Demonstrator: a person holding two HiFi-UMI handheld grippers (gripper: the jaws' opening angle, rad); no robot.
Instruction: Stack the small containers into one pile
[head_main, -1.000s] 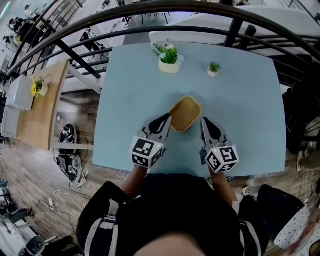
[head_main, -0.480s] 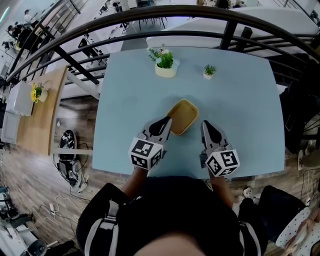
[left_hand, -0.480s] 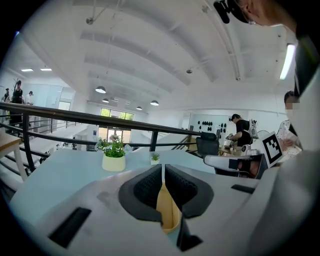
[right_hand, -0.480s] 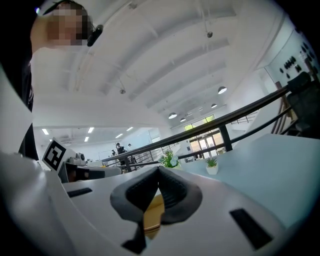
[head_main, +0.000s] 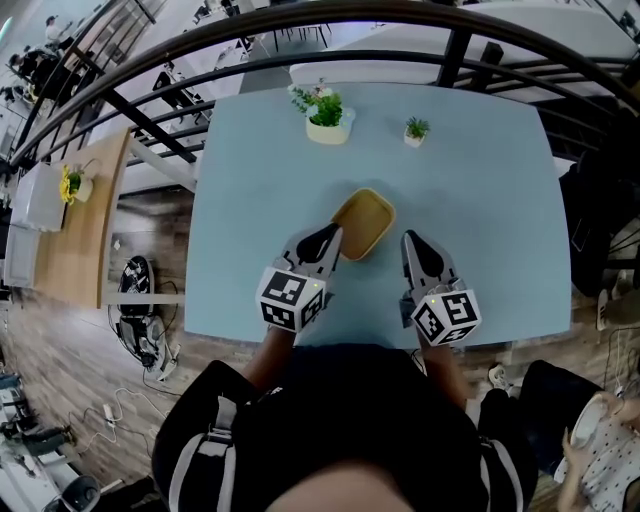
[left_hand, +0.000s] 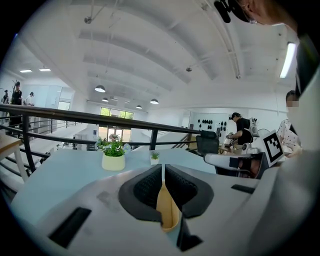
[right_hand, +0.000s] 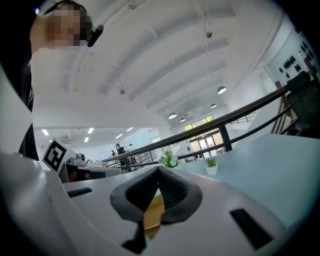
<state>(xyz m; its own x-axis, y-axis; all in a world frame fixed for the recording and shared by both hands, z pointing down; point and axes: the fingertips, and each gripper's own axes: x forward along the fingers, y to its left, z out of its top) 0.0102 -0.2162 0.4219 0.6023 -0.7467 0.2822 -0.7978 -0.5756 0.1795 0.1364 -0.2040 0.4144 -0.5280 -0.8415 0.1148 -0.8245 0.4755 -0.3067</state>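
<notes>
Mustard-yellow rounded-square shallow container (head_main: 363, 222) will likely handle as a light, stiff, thin-walled shell with a smooth, rather slippery skin. A pinch across the upright rim wall, one pad inside and one outside, seems the surest hold. Taken at one edge only, it may tip as it lifts. That is where the left gripper (head_main: 329, 240) has it: its jaws are drawn almost together on the near-left wall, with the thin tan edge sandwiched between the black pads. The right gripper (head_main: 409, 243) lies just beside the container's right side and looks clear of it, jaws closed tip to tip on nothing.

The container sits near the middle of the pale blue tabletop (head_main: 250, 190), turned cornerwise to the person, with an open top, a matte inside and softly rounded corners. Whether it is one piece or several already nested I cannot tell, and no other loose container shows. A larger white potted plant (head_main: 325, 118) and a small potted plant (head_main: 414, 131) stand well apart from it at the far edge
</notes>
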